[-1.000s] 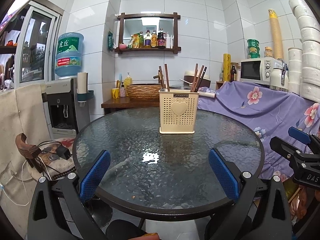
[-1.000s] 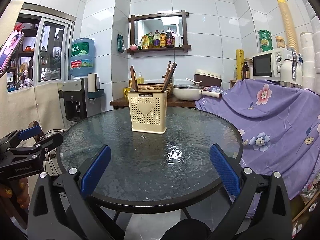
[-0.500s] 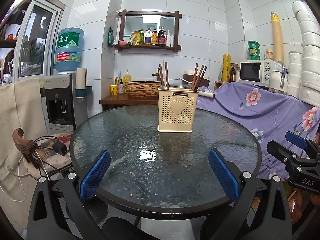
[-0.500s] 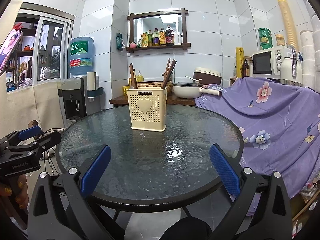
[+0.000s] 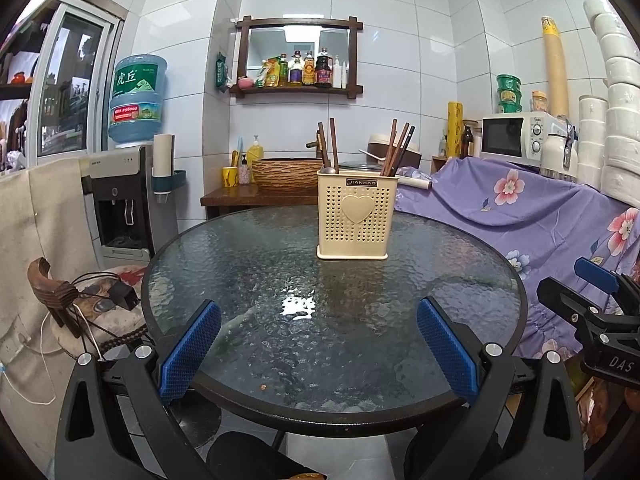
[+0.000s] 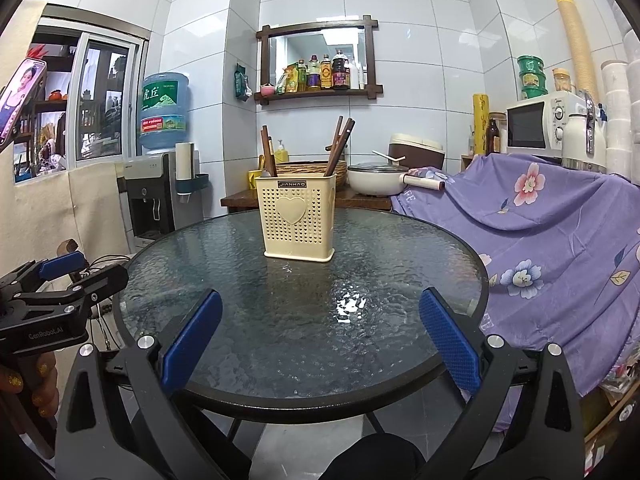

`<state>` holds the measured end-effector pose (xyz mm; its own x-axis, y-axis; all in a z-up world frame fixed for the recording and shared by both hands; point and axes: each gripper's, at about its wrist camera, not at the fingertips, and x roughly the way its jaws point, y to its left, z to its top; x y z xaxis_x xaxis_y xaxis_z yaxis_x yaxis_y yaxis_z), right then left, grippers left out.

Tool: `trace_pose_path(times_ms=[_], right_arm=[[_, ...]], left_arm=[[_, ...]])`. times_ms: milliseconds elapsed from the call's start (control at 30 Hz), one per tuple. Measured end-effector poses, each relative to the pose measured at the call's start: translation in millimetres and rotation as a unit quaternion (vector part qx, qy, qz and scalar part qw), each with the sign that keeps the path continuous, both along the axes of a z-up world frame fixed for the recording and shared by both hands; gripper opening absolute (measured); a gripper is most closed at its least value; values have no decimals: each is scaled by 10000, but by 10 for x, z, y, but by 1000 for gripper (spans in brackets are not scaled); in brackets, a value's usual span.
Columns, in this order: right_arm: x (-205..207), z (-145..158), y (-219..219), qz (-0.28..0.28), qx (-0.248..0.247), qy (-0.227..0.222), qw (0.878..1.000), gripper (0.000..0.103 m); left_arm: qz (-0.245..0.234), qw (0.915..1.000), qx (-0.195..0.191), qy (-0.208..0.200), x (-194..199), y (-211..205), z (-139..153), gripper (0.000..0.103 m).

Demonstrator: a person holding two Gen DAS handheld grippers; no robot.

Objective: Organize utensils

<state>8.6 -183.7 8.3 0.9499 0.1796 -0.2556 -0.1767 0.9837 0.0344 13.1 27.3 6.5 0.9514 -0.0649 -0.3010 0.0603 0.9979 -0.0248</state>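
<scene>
A cream perforated utensil holder (image 5: 354, 220) with a heart on its front stands upright on the far half of a round glass table (image 5: 248, 264). It also shows in the right wrist view (image 6: 298, 220). Brown chopsticks (image 5: 398, 148) and a spoon stick up out of it. My left gripper (image 5: 318, 344) is open and empty over the near table edge. My right gripper (image 6: 320, 340) is open and empty over the near edge too. Both are well short of the holder.
A purple flowered cloth (image 5: 532, 216) covers furniture on the right, with a microwave (image 5: 516, 134) behind. A water dispenser (image 5: 124, 200) and a stool with cables (image 5: 92, 304) stand on the left. A wooden side table (image 5: 256, 196) holds a basket behind the glass table.
Both views shift only slightly; the holder sits a little higher in frame. Both grippers stay open and empty. Nothing on the table moved.
</scene>
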Motion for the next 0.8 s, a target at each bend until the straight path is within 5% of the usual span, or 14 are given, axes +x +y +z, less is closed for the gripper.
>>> trace_pose_path(times_ms=[800], right_arm=[[15, -29, 0, 44, -30, 31, 10000, 97]], left_arm=[[9, 10000, 23, 23, 2, -2, -7, 96]])
